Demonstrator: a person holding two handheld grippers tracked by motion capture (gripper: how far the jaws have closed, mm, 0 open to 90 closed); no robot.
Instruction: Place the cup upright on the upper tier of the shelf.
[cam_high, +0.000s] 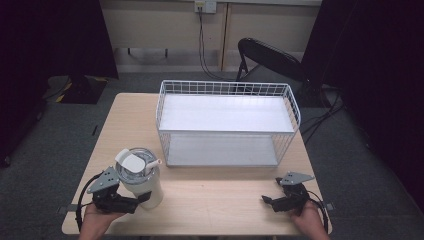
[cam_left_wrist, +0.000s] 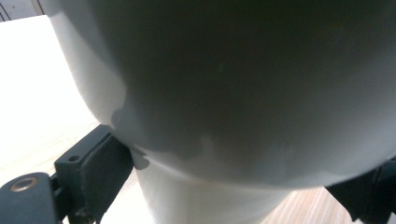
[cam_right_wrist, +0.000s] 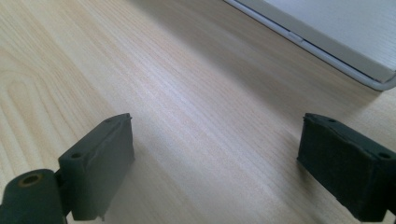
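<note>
We are gripping the white tumbler (cam_high: 142, 180) with the left tool (cam_high: 141, 199), its jaws pressing both sides of the narrow base as it stands near the surface's (cam_high: 215, 200) front left. The right tool (cam_high: 268, 201) is resting wide, holding nothing. Next, we judge, comes a steady upright lift toward the wire basket (cam_high: 227, 89).

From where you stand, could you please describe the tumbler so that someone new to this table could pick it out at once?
Start at the white wire basket in the far middle of the wooden table, then come to the near left corner. There the tumbler stands upright, between the jaws of the left gripper. It is the only cup-like thing there: off-white body, clear lid with a white flip tab.
</note>
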